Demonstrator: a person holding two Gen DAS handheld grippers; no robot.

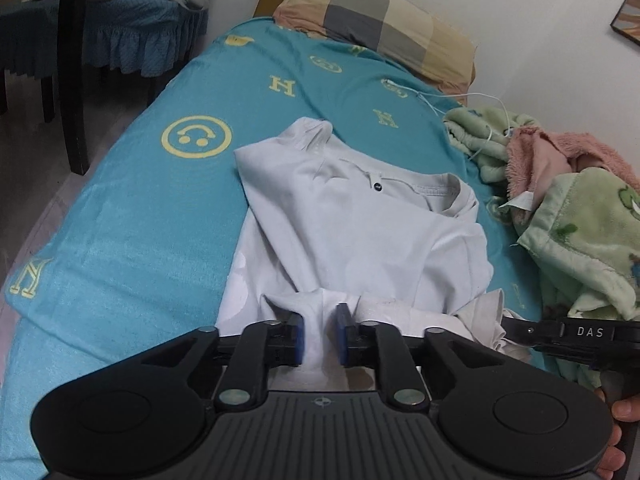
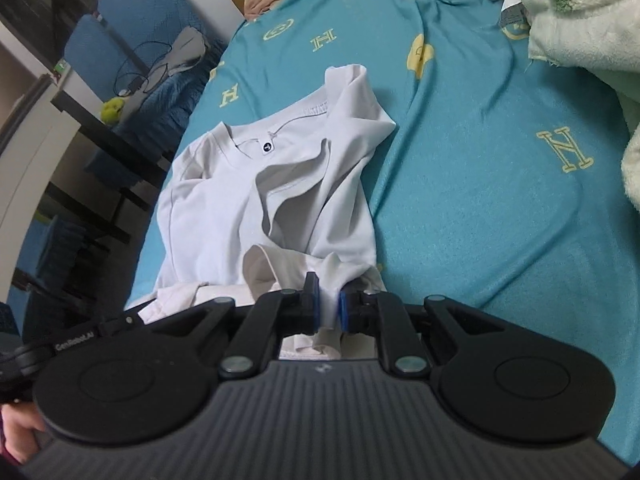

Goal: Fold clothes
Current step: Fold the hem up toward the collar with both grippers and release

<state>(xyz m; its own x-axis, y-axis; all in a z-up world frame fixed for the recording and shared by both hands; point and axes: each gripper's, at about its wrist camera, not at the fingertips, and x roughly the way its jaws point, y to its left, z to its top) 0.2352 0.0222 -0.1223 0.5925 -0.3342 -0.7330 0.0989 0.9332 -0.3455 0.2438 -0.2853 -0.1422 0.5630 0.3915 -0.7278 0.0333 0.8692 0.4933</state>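
A white T-shirt (image 1: 352, 232) lies crumpled and partly folded on the teal bed sheet (image 1: 132, 216), collar toward 12 o'clock. At 6 o'clock its bunched hem sits between the blue pads of the left claw (image 1: 320, 330), which stand apart, released, cloth loose in the gap. The right claw (image 2: 329, 306) is clenched on a pinch of the same hem. A green fleece blanket (image 1: 580, 240) is heaped at 3 o'clock, a checked pillow (image 1: 384, 24) at 12.
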